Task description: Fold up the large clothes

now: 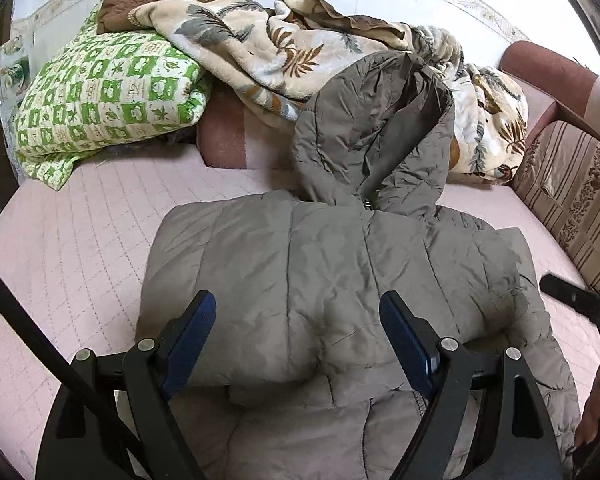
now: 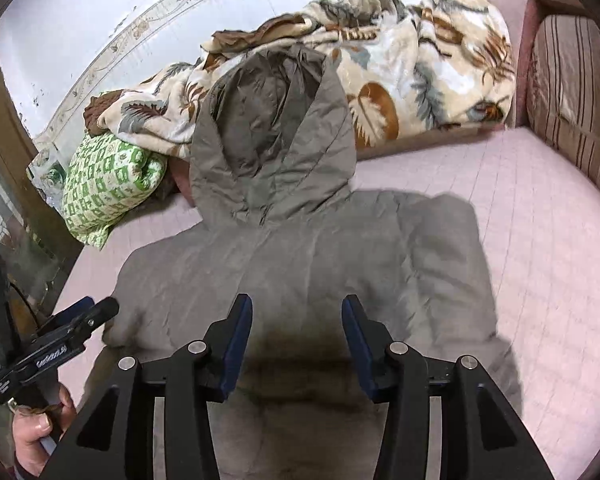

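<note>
Grey puffer jacket [image 1: 340, 280] lies on pink quilted mattress [image 1: 80, 240], body folded into thick block, hood [image 1: 376, 128] spread flat toward leaf-print blanket [image 1: 260, 44] at far side. Green-checked pillow [image 1: 104, 92] left of blanket, striped cushion [image 1: 572, 200] at right edge. Left gripper [image 1: 298, 334] above near edge of jacket — jaws wide apart, nothing between pads. Right gripper [image 2: 297, 340] also over jacket — jaws partly apart, holding nothing. Person's hand [image 2: 40, 432] holds left tool's handle.
</note>
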